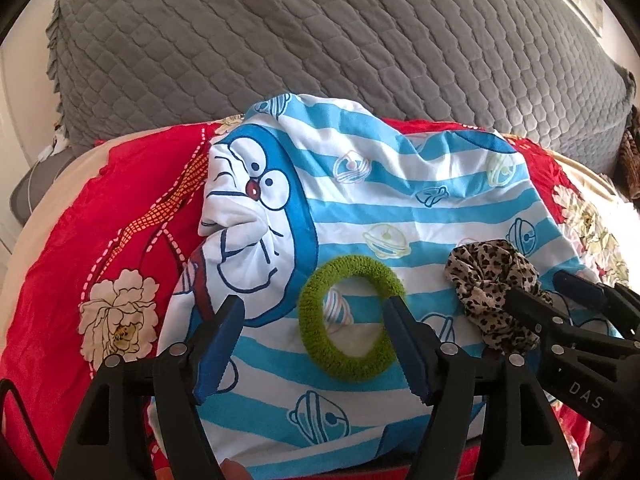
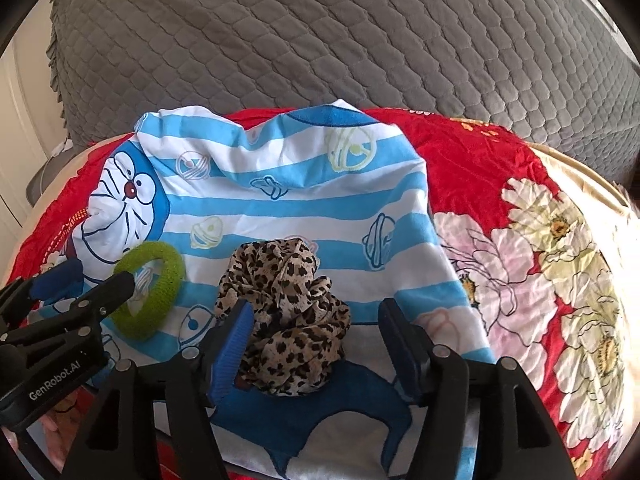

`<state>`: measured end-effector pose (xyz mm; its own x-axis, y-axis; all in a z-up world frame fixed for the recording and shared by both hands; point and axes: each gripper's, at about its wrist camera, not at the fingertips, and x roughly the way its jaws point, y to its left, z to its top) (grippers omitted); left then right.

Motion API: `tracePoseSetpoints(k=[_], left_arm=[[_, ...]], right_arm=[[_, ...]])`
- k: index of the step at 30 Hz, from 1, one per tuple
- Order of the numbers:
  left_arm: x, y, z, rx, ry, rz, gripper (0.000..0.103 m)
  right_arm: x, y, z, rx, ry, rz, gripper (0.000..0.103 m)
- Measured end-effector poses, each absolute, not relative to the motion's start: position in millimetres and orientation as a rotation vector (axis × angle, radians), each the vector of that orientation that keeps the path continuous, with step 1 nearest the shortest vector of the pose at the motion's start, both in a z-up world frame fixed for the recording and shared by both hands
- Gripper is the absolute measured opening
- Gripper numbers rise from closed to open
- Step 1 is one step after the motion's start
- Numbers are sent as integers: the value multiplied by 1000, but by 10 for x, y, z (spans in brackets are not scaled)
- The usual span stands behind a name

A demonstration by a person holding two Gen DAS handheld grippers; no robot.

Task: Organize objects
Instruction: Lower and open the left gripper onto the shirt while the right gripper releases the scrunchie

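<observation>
1. A green hair tie (image 1: 347, 316) and a leopard-print scrunchie (image 2: 282, 320) are laid side by side, apart from each other, on a blue-and-white striped cartoon cloth (image 1: 400, 208).
2. The cloth is spread over a red floral blanket (image 2: 480, 184), behind which a grey quilted cover (image 1: 320, 40) is seen.
3. The left gripper (image 1: 312, 320) is held over the green hair tie with its jaws standing open. The ring's right edge is touched or overlapped by the right jaw, while the left jaw is kept well clear of it, over the cloth. Nothing is gripped.
4. The right gripper (image 2: 314, 320) is held around the leopard-print scrunchie with its jaws open. The scrunchie is seen between them, close against the left jaw and apart from the right one. It is not pinched.
5. Each gripper is caught at the edge of the other's view.
</observation>
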<state>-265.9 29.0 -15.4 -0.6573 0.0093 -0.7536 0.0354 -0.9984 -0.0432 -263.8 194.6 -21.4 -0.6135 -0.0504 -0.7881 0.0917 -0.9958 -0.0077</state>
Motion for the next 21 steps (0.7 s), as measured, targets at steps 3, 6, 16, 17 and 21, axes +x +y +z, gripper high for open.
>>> tracePoseSetpoints(k=[3,6,16,17,21], left_arm=[[-2628,287,-111,1293,78,-2846,74],[-2579,275,-59,1294,84,-2851,74],[-2341,212,111,1276,111,-2850,74],[-2321,212,129,1277,108,-2852,74],[-2184,228,203,1274,104,-2867,77]], right_arm=[[-2623,1947,-188,1340,70,-2750,69],[-2587,1949,-146,1337,74,-2752,71],[-2381,1892,17,1341,84,-2729,76],[-2360,1885,30,1343,87,-2726,77],[-2240,1884,103,1344,92,-2722,78]])
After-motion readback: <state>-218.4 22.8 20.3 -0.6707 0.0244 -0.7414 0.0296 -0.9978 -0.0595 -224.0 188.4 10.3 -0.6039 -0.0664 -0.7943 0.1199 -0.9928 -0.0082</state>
